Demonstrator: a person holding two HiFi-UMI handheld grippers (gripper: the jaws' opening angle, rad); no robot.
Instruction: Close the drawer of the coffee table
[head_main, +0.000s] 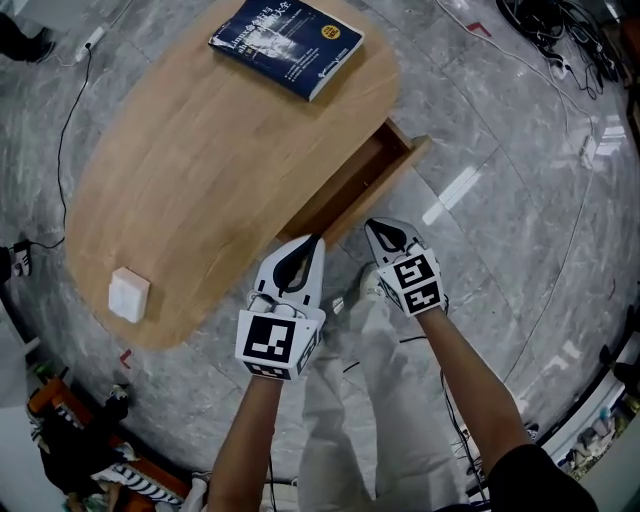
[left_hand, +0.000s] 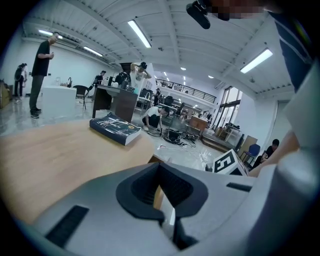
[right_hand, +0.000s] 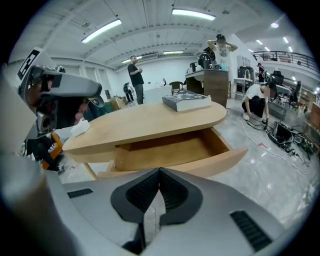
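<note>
The oval wooden coffee table (head_main: 200, 160) has its drawer (head_main: 352, 188) pulled out on the side nearest me. In the right gripper view the drawer (right_hand: 170, 150) gapes open, its inside bare, its curved front panel (right_hand: 215, 161) just beyond the jaws. My left gripper (head_main: 314, 241) is shut and empty, its tip by the table's edge beside the drawer's near end. My right gripper (head_main: 372, 227) is shut and empty too, close in front of the drawer's front panel. Whether either one touches the wood I cannot tell. In the left gripper view the left gripper (left_hand: 160, 166) points across the tabletop (left_hand: 60, 150).
A dark blue book (head_main: 287, 42) lies on the table's far end, and a small white box (head_main: 129, 295) on its near left end. Cables (head_main: 545, 30) run over the grey marble floor. My legs (head_main: 360, 400) are below the grippers. Several people stand in the background (right_hand: 135, 80).
</note>
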